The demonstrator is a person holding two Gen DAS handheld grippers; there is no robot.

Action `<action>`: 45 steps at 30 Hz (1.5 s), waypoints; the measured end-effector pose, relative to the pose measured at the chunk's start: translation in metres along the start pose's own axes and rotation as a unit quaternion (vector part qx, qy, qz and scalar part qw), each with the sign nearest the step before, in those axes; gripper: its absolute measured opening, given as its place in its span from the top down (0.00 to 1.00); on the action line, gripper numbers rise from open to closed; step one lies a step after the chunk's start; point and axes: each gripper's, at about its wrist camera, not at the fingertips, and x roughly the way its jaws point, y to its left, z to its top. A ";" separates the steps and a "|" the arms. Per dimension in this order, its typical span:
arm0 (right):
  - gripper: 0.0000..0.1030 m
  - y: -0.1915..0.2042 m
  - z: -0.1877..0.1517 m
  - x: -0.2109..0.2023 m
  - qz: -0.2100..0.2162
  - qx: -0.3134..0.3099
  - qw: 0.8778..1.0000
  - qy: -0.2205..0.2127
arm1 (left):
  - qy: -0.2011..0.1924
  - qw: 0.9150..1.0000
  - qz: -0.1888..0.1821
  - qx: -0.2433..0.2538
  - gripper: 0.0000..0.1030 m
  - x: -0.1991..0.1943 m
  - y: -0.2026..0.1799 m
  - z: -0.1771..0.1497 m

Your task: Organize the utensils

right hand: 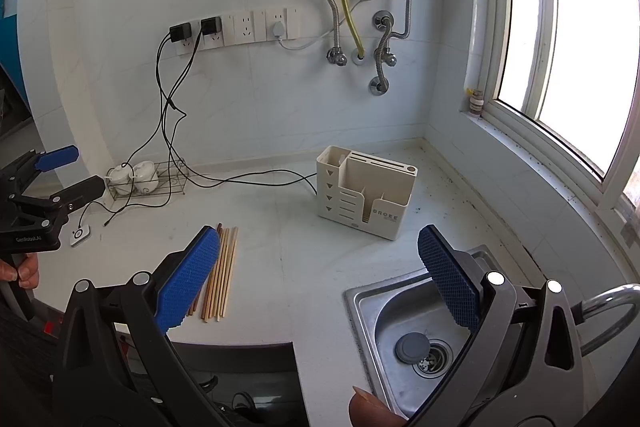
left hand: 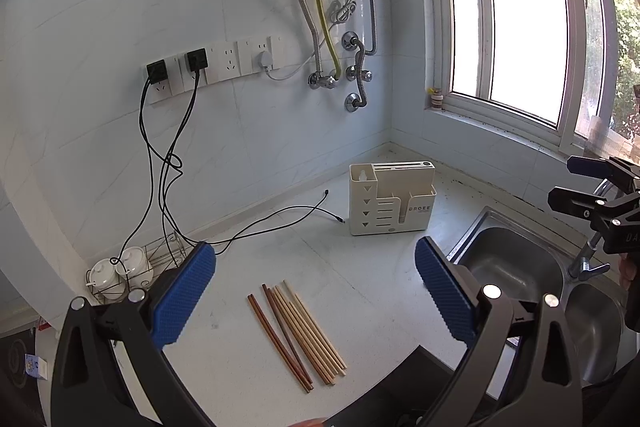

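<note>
Several wooden chopsticks (left hand: 298, 333), some dark brown and some light, lie side by side on the white counter (left hand: 320, 267); they also show in the right wrist view (right hand: 223, 271). A cream utensil holder (left hand: 390, 201) with several compartments stands near the back corner, also in the right wrist view (right hand: 366, 193). My left gripper (left hand: 314, 289) is open and empty, above the chopsticks. My right gripper (right hand: 318, 279) is open and empty, between the chopsticks and the sink.
A steel sink (right hand: 416, 339) with a faucet (right hand: 608, 311) lies at the right. Black cables (left hand: 276, 217) trail over the counter from wall sockets. A wire rack with white jars (right hand: 138, 177) stands at the back left. A small white device (right hand: 81, 235) lies near it.
</note>
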 end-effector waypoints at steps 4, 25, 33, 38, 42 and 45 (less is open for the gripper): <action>0.08 0.000 -0.001 0.000 0.000 -0.001 1.000 -0.001 | 0.000 1.000 0.000 0.000 0.05 0.000 0.000 0.000; 0.08 0.001 -0.002 -0.005 0.002 -0.001 1.000 -0.005 | -0.003 1.000 0.000 0.004 0.05 -0.003 -0.001 0.000; 0.08 0.001 -0.003 -0.003 0.006 -0.001 1.000 -0.003 | -0.001 1.000 0.001 0.004 0.05 -0.004 -0.003 -0.002; 0.08 0.000 -0.002 0.003 0.010 0.000 1.000 0.002 | 0.005 1.000 0.004 -0.001 0.05 -0.002 -0.001 -0.005; 0.08 -0.001 -0.002 0.015 0.013 0.002 1.000 0.010 | 0.025 0.999 0.022 -0.009 0.05 0.008 0.003 -0.012; 0.08 -0.002 -0.002 0.033 0.009 0.000 1.000 0.018 | 0.050 0.997 0.060 -0.015 0.05 0.024 0.011 -0.022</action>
